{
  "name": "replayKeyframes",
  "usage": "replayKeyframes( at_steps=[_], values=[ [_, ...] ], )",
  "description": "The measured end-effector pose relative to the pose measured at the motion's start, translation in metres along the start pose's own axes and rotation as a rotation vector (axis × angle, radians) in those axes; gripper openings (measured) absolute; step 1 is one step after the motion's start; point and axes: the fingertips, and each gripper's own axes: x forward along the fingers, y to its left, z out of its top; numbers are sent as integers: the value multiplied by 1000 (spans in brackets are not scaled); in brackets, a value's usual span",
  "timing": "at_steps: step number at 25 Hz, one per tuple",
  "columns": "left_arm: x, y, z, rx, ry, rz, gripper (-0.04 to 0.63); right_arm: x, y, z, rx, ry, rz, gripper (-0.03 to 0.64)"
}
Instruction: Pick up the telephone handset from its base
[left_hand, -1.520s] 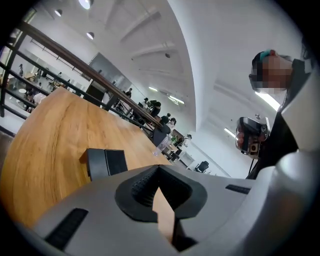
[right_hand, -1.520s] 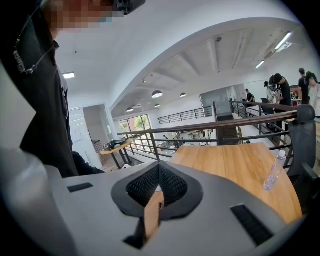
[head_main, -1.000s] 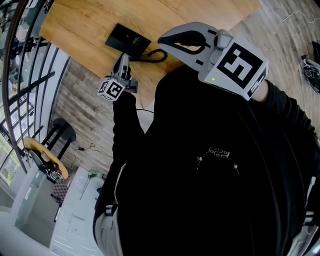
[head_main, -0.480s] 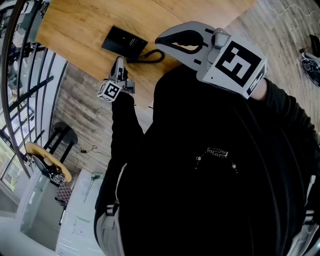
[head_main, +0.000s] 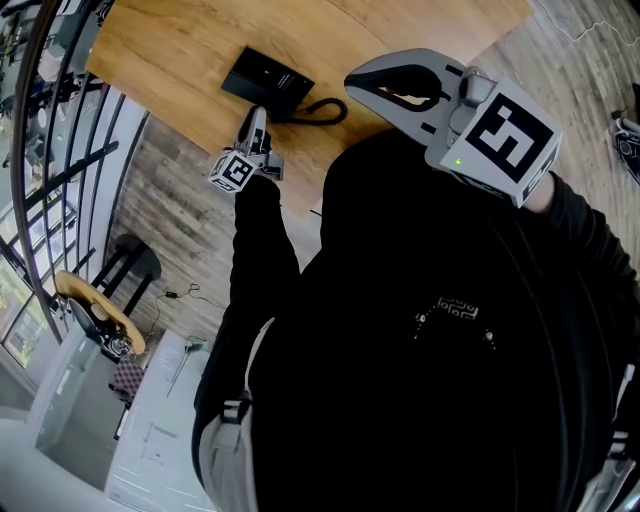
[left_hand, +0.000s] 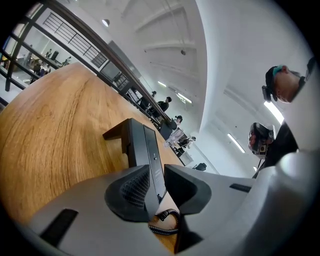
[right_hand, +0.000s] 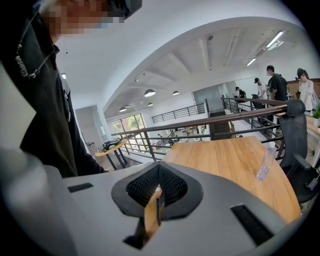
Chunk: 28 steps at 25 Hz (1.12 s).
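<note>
The black telephone (head_main: 267, 78), its handset lying on the base, sits on the wooden table (head_main: 180, 50), and its coiled cord (head_main: 322, 110) curls off to the right. My left gripper (head_main: 253, 118) hovers just short of the phone's near edge. In the left gripper view its jaws (left_hand: 157, 169) are opening, and the phone's (left_hand: 142, 145) near end shows in the gap, not pressed by either pad. The cord (left_hand: 164, 224) lies below the jaws. My right gripper (head_main: 352, 82) is held high near my chest, shut and empty (right_hand: 159, 167).
The table's near edge (head_main: 215, 140) runs just below the left gripper, with wood-plank floor beyond. A railing (head_main: 40, 150) lines the left side. The right gripper view shows a water bottle (right_hand: 264, 163) on another table and an office chair (right_hand: 296, 137).
The left gripper has dropped slightly by the phone's near edge. The right gripper keeps its place.
</note>
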Motion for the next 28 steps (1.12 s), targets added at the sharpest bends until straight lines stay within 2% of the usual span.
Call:
replayKeyframes(
  at_steps=[5, 9, 13, 21, 26, 28],
  values=[
    [2, 18, -12, -29, 39, 20, 161, -3, -2, -2, 11, 2, -11, 15],
    [8, 34, -16, -21, 83, 63, 172, -2, -5, -4, 21, 6, -11, 15],
    [17, 37, -10, -40, 74, 77, 172, -4, -7, -5, 37, 5, -22, 15],
    [25, 33, -6, -109, 53, 56, 173, -8, -14, -9, 60, 10, -33, 15],
    [26, 26, -5, -109, 41, 24, 103, -8, -13, -14, 55, 33, -23, 15],
    [25, 26, -5, -113, 38, 22, 100, -7, -12, -15, 61, 29, -18, 15]
  ],
)
